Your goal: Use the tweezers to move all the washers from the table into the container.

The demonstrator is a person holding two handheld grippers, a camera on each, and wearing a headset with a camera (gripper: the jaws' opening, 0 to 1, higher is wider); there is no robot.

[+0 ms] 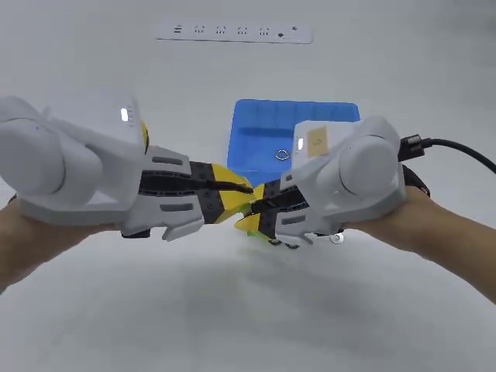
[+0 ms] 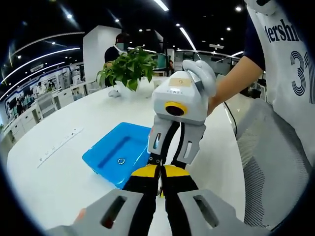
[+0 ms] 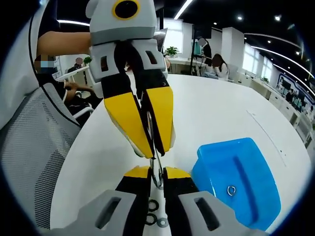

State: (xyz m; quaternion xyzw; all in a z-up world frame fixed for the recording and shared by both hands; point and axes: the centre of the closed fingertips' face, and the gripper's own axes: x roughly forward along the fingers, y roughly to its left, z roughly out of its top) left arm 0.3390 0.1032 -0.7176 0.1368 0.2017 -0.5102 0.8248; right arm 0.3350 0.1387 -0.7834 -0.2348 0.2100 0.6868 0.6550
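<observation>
Right gripper view: my left claw [image 3: 154,147] and right claw [image 3: 157,176] both pinch the tweezers [image 3: 155,163], apparently mid-handover; next, nipping a near washer [image 3: 153,204] for the far container [image 3: 216,157]

Claw tips: the left claw [image 1: 235,198] and the right claw [image 1: 257,209] meet tip to tip low over the table [image 1: 232,310], both clamped on the tweezers [image 3: 156,169]; nothing could pass between them.
Beyond the tips: the blue container [image 1: 256,116] stands just behind, with raised walls and an open top. Its floor is bare apart from one washer [image 1: 281,155].
Under the right claw: loose washers [image 3: 153,212] lie on the table by its jaws.
Near side: open table between the claws and the person.
Far side: open table up to the power strip [image 1: 232,32], well past the container.
Right flank: a black cable [image 1: 457,151] trails from the right claw.
Table edge: a mesh chair [image 3: 34,142] stands close beside it.
</observation>
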